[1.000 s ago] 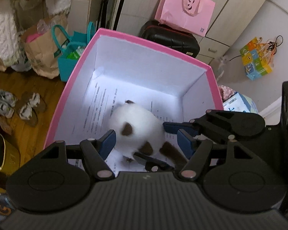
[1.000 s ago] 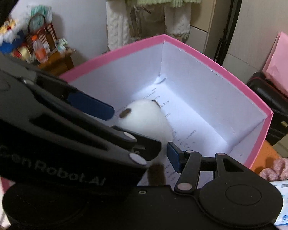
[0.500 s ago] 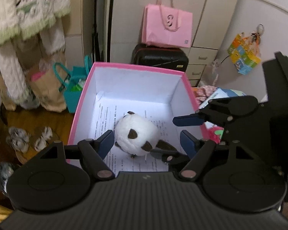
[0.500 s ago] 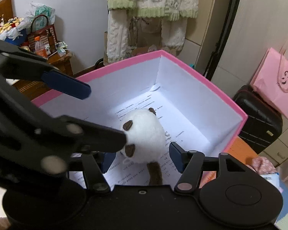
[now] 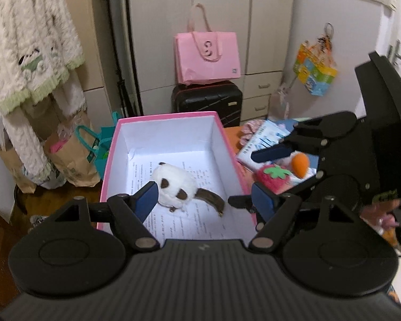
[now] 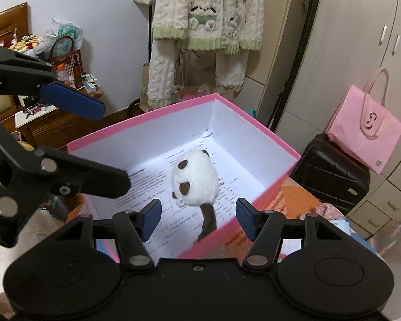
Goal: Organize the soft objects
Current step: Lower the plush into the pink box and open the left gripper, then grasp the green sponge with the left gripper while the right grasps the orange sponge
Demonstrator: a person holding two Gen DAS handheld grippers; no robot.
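— Left wrist view first: how do the tongs stand?
— The left tongs [image 5: 204, 200] are spread wide and have just been opening further; nothing sits between the pads. The plush toy [image 5: 175, 184], white with brown patches and a brown tail, lies loose on the printed paper in the pink box [image 5: 228, 144], at twelve o'clock from the tongs.
— And at three o'clock?
— The right tongs [image 5: 262, 176], also empty, over one strawberry plush [image 5: 274, 178] and one orange ball [image 5: 300, 161] on the worktop [image 5: 234, 133].
— Room?
— One pink bag [image 5: 208, 56] atop one black suitcase [image 5: 207, 101], cupboards behind.
— Right wrist view?
— The right tongs [image 6: 199, 218] stand about half open, having just widened, clear of the toy [image 6: 195, 180] at twelve o'clock. The left tongs [image 6: 101, 147] reach in at nine o'clock. A knitted sweater [image 6: 205, 13] hangs behind the box [image 6: 136, 124].
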